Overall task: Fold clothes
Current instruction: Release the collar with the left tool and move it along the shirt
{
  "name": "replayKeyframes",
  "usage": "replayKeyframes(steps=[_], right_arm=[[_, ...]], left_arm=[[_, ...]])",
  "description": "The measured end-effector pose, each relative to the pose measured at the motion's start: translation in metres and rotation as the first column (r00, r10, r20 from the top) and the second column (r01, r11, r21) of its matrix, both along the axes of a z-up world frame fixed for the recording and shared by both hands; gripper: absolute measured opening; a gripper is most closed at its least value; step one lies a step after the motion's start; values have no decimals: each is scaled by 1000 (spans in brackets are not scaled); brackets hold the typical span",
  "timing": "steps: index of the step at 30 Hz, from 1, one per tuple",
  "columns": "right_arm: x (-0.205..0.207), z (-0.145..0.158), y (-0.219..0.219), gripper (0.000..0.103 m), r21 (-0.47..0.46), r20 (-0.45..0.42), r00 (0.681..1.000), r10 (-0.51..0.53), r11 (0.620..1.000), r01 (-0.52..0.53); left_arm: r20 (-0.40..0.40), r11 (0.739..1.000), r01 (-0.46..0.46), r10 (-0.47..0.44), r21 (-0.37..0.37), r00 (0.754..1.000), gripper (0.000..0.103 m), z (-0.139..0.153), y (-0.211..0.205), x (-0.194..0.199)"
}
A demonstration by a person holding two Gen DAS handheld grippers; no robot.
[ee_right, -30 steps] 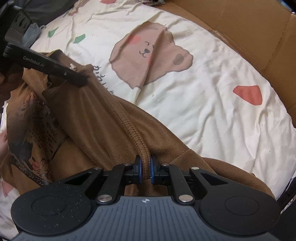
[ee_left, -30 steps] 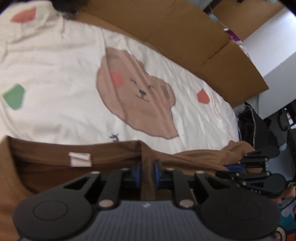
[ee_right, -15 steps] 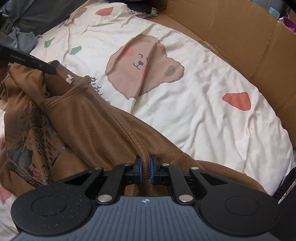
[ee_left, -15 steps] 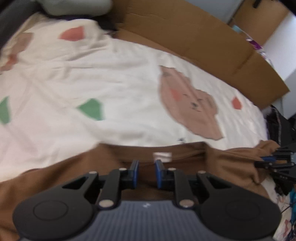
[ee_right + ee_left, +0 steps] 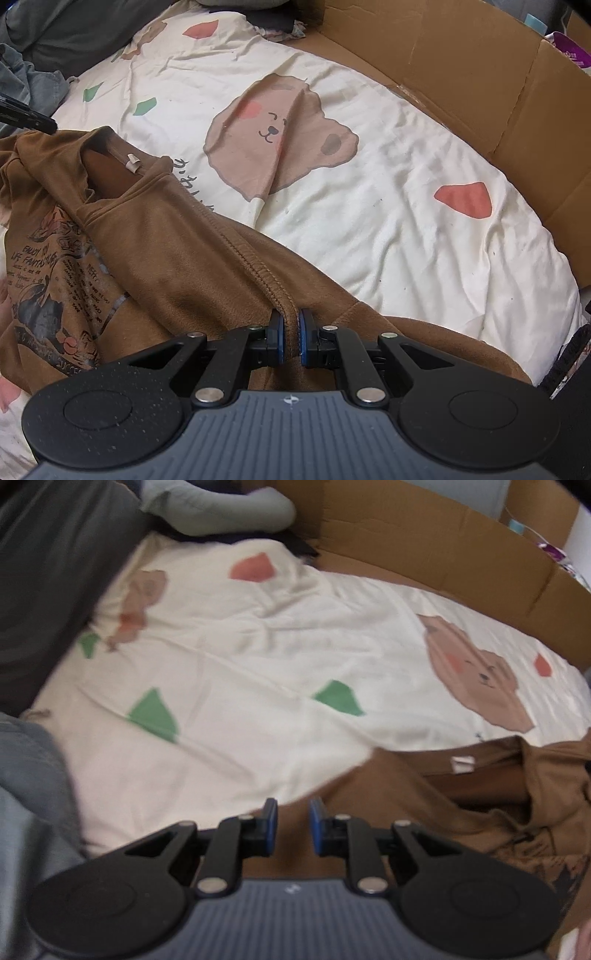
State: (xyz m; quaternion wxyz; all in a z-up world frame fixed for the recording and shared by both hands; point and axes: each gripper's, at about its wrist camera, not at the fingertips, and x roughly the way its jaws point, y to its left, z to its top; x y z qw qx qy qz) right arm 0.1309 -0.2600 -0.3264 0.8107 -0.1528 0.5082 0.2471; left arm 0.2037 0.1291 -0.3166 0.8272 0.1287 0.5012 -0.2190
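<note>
Sweatshirt (image 5: 177,236) lies rumpled on the bed (image 5: 406,229). My right gripper (image 5: 291,339) pinches its shoulder seam; my left gripper (image 5: 291,825) stands slightly apart over brown cloth, grip unclear. I'd draw both shoulders apart evenly, keeping the collar flat.

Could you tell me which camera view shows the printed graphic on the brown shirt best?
The right wrist view: the graphic on the brown shirt lies in sharp focus at the left, its lettering partly legible. The left wrist view catches only a blurred sliver of it at the lower right edge.
</note>
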Motion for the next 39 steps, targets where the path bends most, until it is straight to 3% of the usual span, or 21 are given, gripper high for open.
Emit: replayKeyframes(steps=[4,11,20,22,24,25,32,37,39], right_arm=[[-1,-1,2,7,-7,-5,1000,3,1000,-3],[-2,-4,3,7,-16,-17,1000,5,1000,-5],[-3,-7,3,7,-15,-33,999,3,1000,-4],[-3,-6,3,7,-12,-36,999,1,1000,-1],[-3,-6,2,7,-10,-38,999,-1,1000,1],[-3,-7,2,7,-9,-39,999,-1,1000,1],[-3,-8,2,7,-6,-44,999,0,1000,0],[-4,-9,2,7,-7,-47,999,1,1000,-2],[-4,-9,2,7,-9,-48,999,3,1000,-3]], left_arm=[[44,997,30,-34,72,998,19,6,19,12],[53,987,26,-35,158,998,19,4,41,29],[-28,983,38,-33,181,999,19,-23,41,12],[-16,966,89,-88,244,996,32,-30,35,2],[-13,949,137,-139,285,990,38,-34,32,-4],[-13,939,160,-164,304,986,38,-36,30,-7],[-30,938,210,-210,277,977,38,-24,36,-2],[-75,907,307,-298,288,951,37,-21,32,3],[-84,878,358,-350,317,933,35,-25,30,2]])
